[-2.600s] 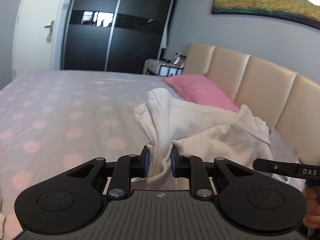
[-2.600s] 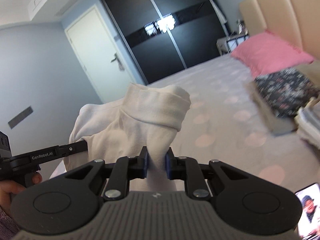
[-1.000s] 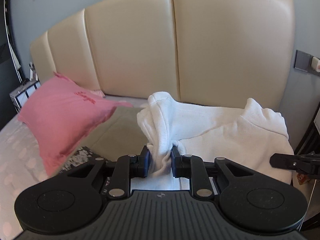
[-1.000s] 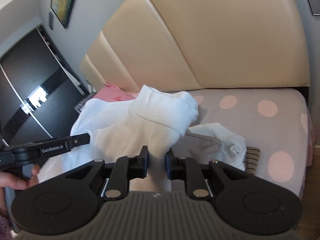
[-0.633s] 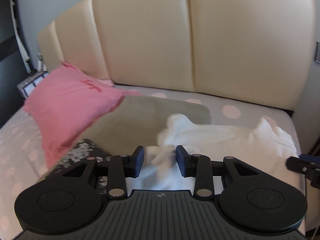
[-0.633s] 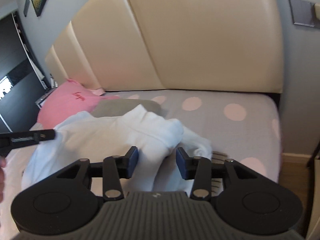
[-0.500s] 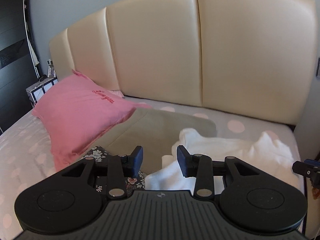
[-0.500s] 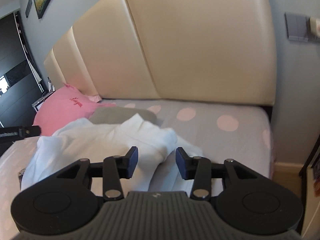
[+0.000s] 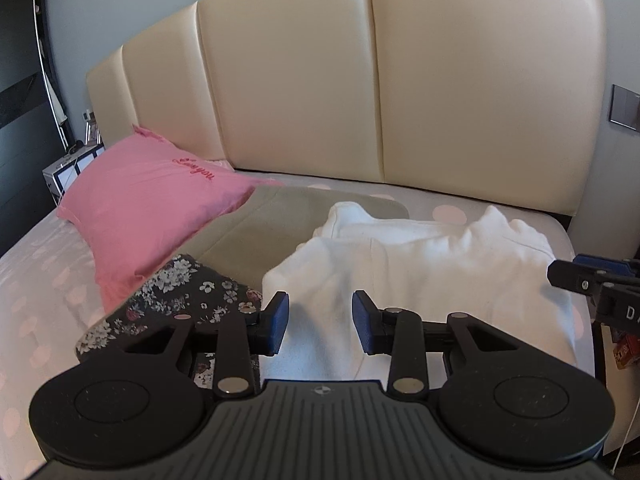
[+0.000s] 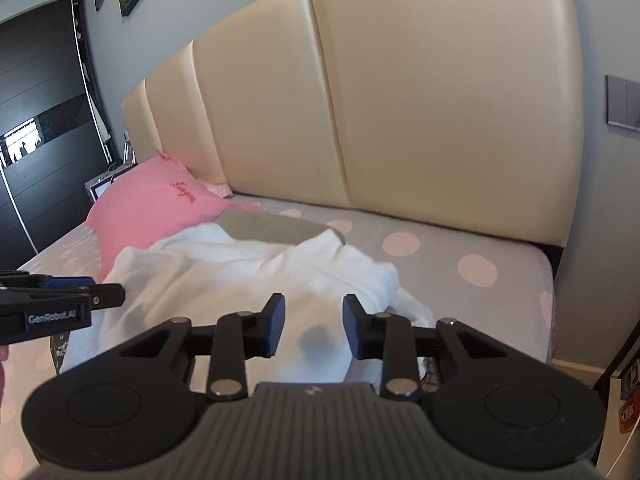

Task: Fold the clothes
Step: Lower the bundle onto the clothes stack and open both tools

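Both jaws apart, empty: left hand-held gripper [image 9: 320, 322], right hand-held gripper [image 10: 314, 326]. Crumpled white fleece sweatshirt [image 9: 420, 264] lies on polka-dot bed [image 10: 476, 268], atop grey folded cloth [image 9: 256, 232], dead ahead at 12 o'clock, long axis 9-to-3, both equally near

Your left gripper [image 9: 320, 322] has the sweater [image 9: 420, 264] straight ahead of its jaws on the bed [image 9: 448, 210], floral cloth [image 9: 176, 300] left, pillow [image 9: 156, 208] further left, headboard [image 9: 400, 92] behind it all.
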The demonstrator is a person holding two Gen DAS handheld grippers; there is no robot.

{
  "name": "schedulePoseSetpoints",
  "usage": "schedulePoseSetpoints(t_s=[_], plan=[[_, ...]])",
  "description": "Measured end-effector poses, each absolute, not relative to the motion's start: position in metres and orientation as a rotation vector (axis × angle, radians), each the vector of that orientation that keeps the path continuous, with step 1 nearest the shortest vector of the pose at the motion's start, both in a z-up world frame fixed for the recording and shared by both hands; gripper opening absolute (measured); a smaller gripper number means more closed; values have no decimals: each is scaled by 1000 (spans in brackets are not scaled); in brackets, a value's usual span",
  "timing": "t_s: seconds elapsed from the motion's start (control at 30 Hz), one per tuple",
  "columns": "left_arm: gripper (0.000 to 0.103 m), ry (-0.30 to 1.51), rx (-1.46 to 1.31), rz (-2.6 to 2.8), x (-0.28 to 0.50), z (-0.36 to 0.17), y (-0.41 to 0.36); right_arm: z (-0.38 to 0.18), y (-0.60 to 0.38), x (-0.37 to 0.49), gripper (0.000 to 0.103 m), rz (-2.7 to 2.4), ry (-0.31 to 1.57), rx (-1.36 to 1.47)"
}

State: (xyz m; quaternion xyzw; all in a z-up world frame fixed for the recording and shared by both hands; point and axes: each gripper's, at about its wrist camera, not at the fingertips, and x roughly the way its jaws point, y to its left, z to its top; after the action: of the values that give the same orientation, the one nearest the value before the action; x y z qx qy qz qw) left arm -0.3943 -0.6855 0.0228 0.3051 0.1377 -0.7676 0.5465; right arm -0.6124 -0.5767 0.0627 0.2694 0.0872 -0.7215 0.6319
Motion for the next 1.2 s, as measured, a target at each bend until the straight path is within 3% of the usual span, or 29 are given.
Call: schedulePoseSetpoints(t_s=[0.33, 0.6, 0.97, 1.2], plan=[[34, 489, 716, -1774, -393, -14, -732, 22, -624, -626, 33, -1645, 263, 749], [34, 531, 784, -1739, -399, -24, -751, 13, -638, -648, 31, -1616, 191, 900], [33, 441, 718, -1775, -369, 29, -677, 60, -564, -630, 34, -1487, 195, 674], [27, 463, 764, -1764, -358, 24, -648, 52, -516, -595, 33, -1375, 288, 536]])
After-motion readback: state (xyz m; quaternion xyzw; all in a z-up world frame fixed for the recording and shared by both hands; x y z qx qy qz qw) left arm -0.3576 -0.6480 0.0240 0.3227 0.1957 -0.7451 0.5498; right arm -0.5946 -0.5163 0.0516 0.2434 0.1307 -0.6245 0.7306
